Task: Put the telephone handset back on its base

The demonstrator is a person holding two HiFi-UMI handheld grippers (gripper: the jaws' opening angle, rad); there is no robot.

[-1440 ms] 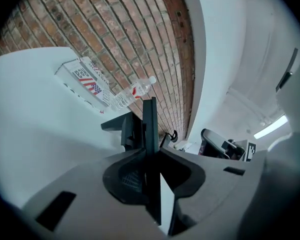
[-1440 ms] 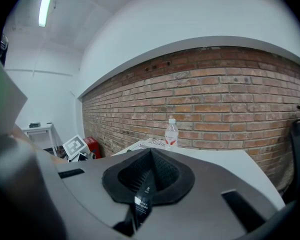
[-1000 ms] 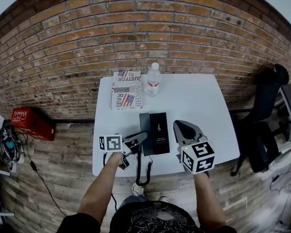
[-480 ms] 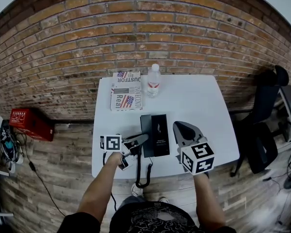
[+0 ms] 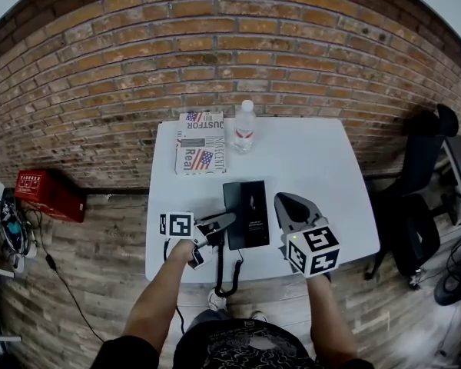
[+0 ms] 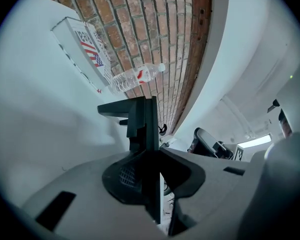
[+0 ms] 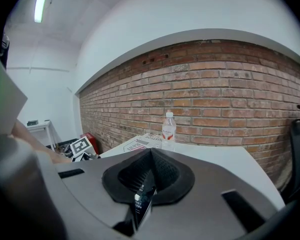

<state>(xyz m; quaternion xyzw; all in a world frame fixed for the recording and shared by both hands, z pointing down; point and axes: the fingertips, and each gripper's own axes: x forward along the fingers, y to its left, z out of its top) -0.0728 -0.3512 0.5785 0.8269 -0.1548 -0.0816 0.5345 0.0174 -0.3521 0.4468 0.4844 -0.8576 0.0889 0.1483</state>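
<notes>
Dark object point(image 5: 455, 277) entered bottom right.

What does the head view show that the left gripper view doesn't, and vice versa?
Head view only: the black coiled cord hanging off the front edge of the white table, the right tongs, the red case on the floor. Left gripper view only: the left tongs clamped on the black telephone handset, close up. Both: the clear plastic water bottle, the flag-printed paper stack, the brick wall.

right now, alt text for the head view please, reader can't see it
The left gripper grips a black telephone handset at the left of its base on a white table. The right gripper hovers beside the base; a water bottle and printed box sit beyond.
</notes>
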